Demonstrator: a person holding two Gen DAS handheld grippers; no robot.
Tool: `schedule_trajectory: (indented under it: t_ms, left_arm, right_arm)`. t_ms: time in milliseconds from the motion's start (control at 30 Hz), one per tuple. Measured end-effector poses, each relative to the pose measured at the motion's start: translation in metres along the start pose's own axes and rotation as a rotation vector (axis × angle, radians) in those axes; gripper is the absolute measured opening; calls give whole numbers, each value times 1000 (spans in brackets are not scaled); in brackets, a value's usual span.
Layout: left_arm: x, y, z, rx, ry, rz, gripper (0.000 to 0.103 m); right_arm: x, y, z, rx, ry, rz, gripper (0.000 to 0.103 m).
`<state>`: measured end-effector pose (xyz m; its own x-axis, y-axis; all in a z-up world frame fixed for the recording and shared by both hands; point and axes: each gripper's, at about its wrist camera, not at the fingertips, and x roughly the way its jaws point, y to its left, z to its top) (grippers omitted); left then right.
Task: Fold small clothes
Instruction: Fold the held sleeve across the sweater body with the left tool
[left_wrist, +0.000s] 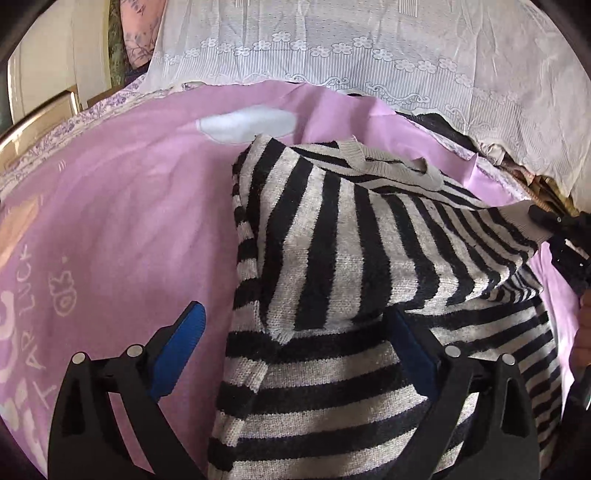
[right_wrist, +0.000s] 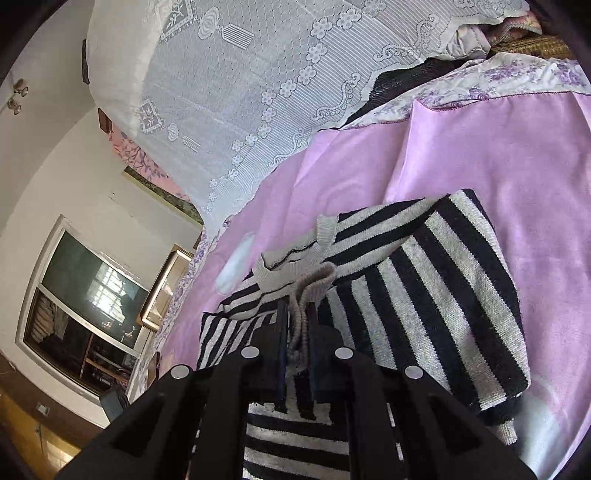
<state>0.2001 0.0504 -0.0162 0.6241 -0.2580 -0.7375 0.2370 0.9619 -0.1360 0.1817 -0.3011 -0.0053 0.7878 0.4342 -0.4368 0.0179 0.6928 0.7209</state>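
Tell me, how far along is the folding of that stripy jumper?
Partway. One side of the striped sweater already lies folded over its body on the pink blanket. The right gripper is shut on a ribbed cuff; the left gripper stands open. The final folds remain.

A pink sheet (left_wrist: 122, 206) covers the bed. White lace (left_wrist: 369, 48) hangs behind it. A window (right_wrist: 88, 306) sits low in a white wall (right_wrist: 48, 166).

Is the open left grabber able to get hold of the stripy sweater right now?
Probably yes. The left gripper stands open right over the striped sweater, with nothing lying on top. The right gripper already pinches the sweater's ribbed cuff on the far side, out of the way.
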Motion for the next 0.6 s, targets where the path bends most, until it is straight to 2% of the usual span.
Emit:
schedule_trajectory:
  t_ms: [133,200,300,367,433,533,600]
  left_arm:
    - [-10,-10,-5,44,-48,4,94]
    - [-8,-20,-8,91,-42,36,94]
    - [-4,-33,-8,158,-41,89,95]
    - [-3,-39,-10,189,-41,123,97]
    - [0,-41,-11,200,-25,142,98]
    - [0,-38,-11,189,-19,144,98]
    - [-14,-37,-10,177,-78,164,98]
  right_arm:
    - [-23,26,0,-103,-76,50,10]
    - [-27,24,3,-127,-97,0,10]
    - [-13,-20,8,-6,-58,-96,9]
    - [3,-51,5,72,3,-168,5]
    - [16,-72,0,137,66,-179,4]
    - [15,-61,-1,68,64,-225,5]
    - [17,-60,-2,49,67,-247,4]
